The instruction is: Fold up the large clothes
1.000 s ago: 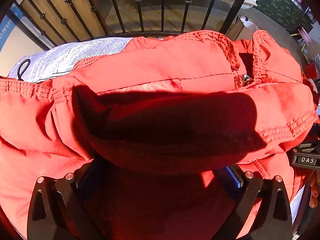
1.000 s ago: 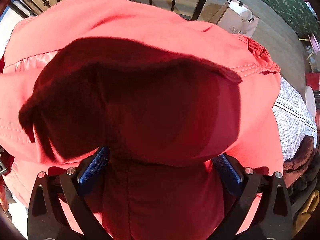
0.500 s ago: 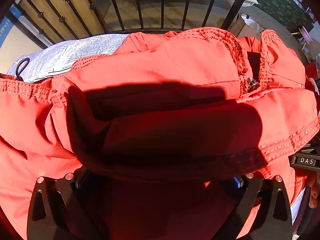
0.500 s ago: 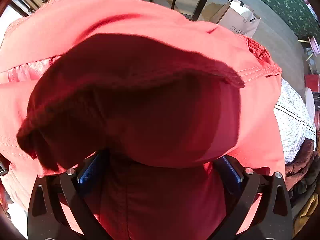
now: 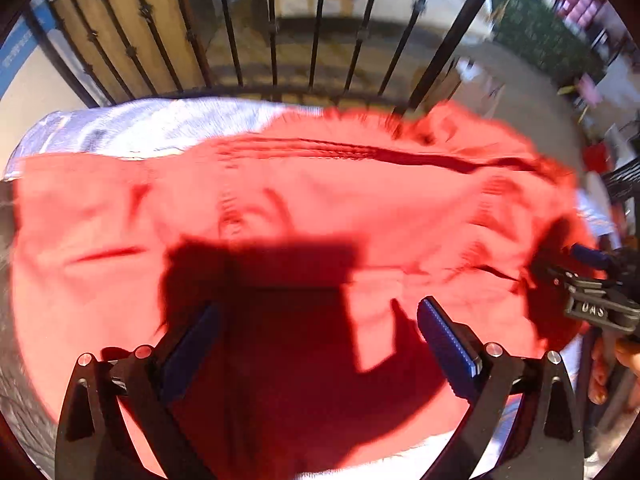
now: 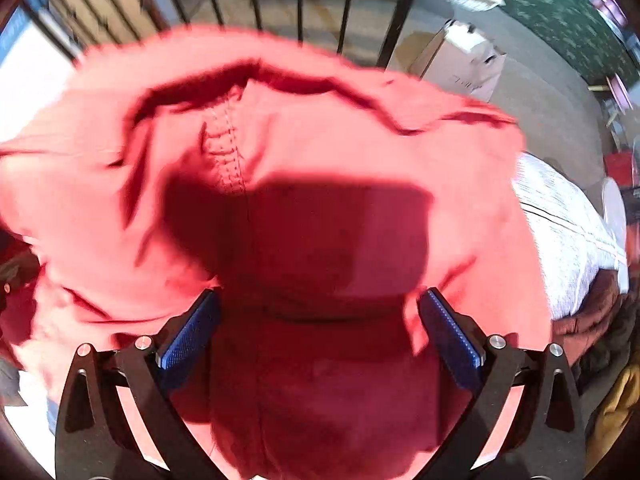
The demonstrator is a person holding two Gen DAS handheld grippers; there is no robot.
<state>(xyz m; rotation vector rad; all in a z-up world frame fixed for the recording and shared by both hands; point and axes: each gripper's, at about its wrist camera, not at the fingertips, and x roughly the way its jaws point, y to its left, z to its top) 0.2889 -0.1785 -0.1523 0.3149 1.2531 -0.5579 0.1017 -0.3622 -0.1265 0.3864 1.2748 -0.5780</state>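
Fold laid, both jaws spread wide and empty over the red garment.

It lies on the grey-covered surface before the railing; next I'd judge another edge needs gripping.

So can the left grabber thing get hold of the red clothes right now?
Probably yes. The left gripper is open with its blue pads spread wide, and the red garment lies right between and ahead of them with nothing in front of it. The picture is blurry, so contact is unclear.

black fingers, blue ribbed pads, silver screws
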